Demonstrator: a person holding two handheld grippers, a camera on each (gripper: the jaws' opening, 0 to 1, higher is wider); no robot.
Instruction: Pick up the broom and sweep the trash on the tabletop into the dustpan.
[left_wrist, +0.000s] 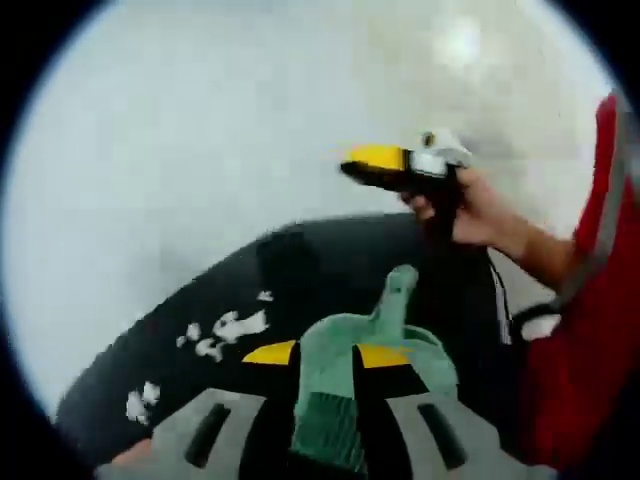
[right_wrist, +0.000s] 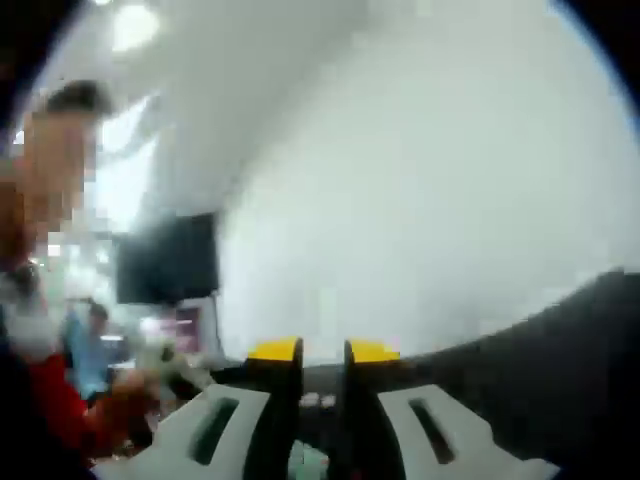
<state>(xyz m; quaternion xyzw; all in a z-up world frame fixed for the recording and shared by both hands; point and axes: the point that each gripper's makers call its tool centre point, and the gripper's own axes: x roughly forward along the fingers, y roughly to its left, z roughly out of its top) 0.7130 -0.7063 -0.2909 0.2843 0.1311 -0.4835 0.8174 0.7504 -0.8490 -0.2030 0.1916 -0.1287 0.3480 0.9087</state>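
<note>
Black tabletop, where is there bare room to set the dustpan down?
The black tabletop is bare beyond the green plastic dustpan, toward its far edge. White scraps of trash crowd its left side, and the right gripper hovers above the far right.

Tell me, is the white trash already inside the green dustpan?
No. In the left gripper view, the white trash lies on the black tabletop, apart from the green dustpan.

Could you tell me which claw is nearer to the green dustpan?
Left. The left claw straddles the dustpan on the black table; the right claw, held by a hand, hovers above, apart.
</note>
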